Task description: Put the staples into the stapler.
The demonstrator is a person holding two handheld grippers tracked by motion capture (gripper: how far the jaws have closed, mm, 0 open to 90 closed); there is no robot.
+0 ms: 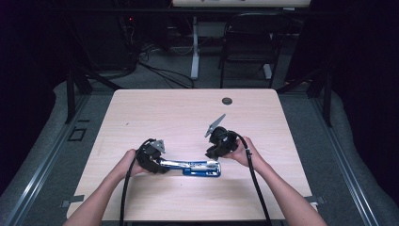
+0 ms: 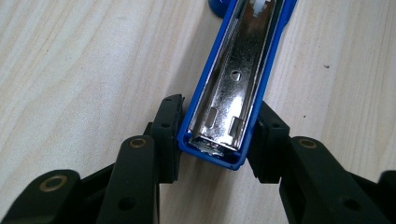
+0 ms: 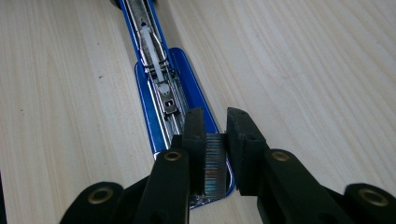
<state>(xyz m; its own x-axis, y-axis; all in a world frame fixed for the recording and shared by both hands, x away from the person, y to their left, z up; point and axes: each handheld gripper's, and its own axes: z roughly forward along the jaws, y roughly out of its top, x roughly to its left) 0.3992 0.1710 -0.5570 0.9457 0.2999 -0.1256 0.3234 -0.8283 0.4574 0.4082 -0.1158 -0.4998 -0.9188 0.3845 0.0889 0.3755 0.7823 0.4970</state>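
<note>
High view overlooks the table [image 1: 141, 117]; gripper views share the stapler [image 2: 233, 84] closely.

Stapler [image 1: 202, 168]: blue body, shiny silver metal channel inside, white pusher strip. Staple strip [image 3: 215, 161] at stapler's end: silver, fine ribbed lines. Both grippers black, brass rivets. Table [image 1: 188, 113] under stapler: pale wood grain.

We find no readable text, label, brand, number or sign anywhere, neither on the blue stapler [image 1: 201, 168] nor on the wooden worktop [image 1: 188, 113] beneath it.
</note>
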